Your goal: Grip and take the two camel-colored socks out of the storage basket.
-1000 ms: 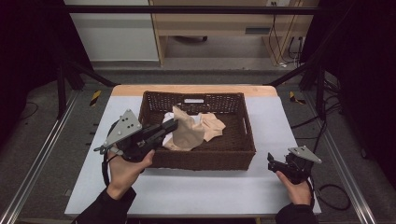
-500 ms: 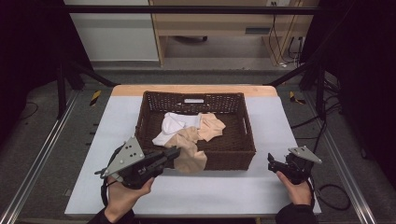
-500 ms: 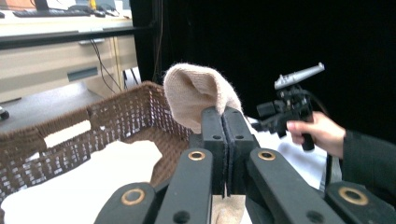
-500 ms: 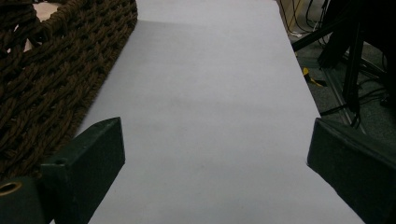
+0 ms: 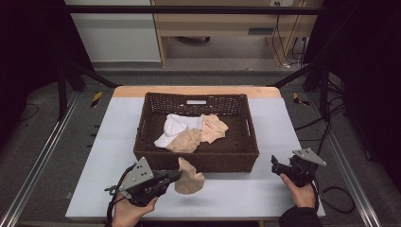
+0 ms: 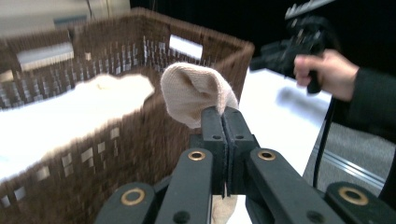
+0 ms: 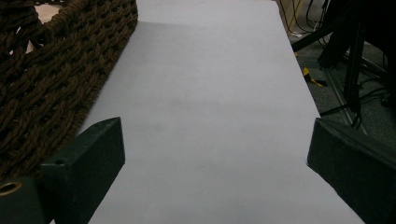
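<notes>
The left gripper (image 5: 176,176) pinched a beige sock (image 5: 190,177) between closed fingers, basket (image 5: 196,161) just beyond, while the right gripper (image 5: 275,164) gaped wide over bare table (image 7: 210,116).

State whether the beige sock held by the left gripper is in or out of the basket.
Out: the beige sock, clamped in the left gripper, hangs before the basket's front wall.

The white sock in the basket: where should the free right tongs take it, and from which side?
Grip the white sock at its raised, bunched top edge near the basket middle, coming straight down from above. The walls block any sideways approach, and the beige socks overlap its right part, so the left half is freer.
</notes>
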The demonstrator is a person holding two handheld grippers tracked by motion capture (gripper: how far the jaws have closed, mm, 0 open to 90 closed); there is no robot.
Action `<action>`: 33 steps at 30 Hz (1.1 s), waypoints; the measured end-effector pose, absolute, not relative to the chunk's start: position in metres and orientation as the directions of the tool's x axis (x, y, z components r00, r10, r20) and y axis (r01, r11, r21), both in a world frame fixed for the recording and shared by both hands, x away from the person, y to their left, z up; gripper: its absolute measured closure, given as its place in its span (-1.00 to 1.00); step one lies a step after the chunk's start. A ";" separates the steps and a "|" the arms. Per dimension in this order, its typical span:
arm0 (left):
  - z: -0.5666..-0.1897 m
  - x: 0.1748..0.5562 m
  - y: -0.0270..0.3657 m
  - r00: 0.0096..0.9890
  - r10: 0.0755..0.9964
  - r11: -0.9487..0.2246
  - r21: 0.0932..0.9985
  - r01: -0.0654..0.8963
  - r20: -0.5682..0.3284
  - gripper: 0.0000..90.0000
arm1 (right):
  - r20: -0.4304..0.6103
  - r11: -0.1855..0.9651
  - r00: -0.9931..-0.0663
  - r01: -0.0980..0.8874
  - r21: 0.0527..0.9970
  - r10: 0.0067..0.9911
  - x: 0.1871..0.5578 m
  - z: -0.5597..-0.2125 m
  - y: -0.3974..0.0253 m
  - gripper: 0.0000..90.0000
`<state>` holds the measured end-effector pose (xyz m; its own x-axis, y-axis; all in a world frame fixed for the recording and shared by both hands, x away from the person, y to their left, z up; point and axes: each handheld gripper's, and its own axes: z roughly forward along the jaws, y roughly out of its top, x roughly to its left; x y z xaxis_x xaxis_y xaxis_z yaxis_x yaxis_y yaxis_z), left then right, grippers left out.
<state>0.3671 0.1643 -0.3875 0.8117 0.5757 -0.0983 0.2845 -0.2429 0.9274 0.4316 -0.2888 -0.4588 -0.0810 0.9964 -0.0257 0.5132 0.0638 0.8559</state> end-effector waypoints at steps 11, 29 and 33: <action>-0.440 0.381 0.164 0.778 0.611 -0.328 0.848 0.416 -0.146 0.97 | -0.035 0.079 -0.093 0.518 0.852 0.995 0.433 -0.459 -0.286 -0.90; -0.446 0.388 0.173 0.743 0.654 -0.315 0.843 0.436 -0.140 0.55 | -0.032 0.073 -0.087 0.525 0.848 0.996 0.434 -0.460 -0.287 -0.90; -0.433 0.387 0.181 0.729 0.673 -0.281 0.868 0.408 -0.125 0.45 | -0.033 0.073 -0.086 0.525 0.848 0.996 0.434 -0.459 -0.288 -0.90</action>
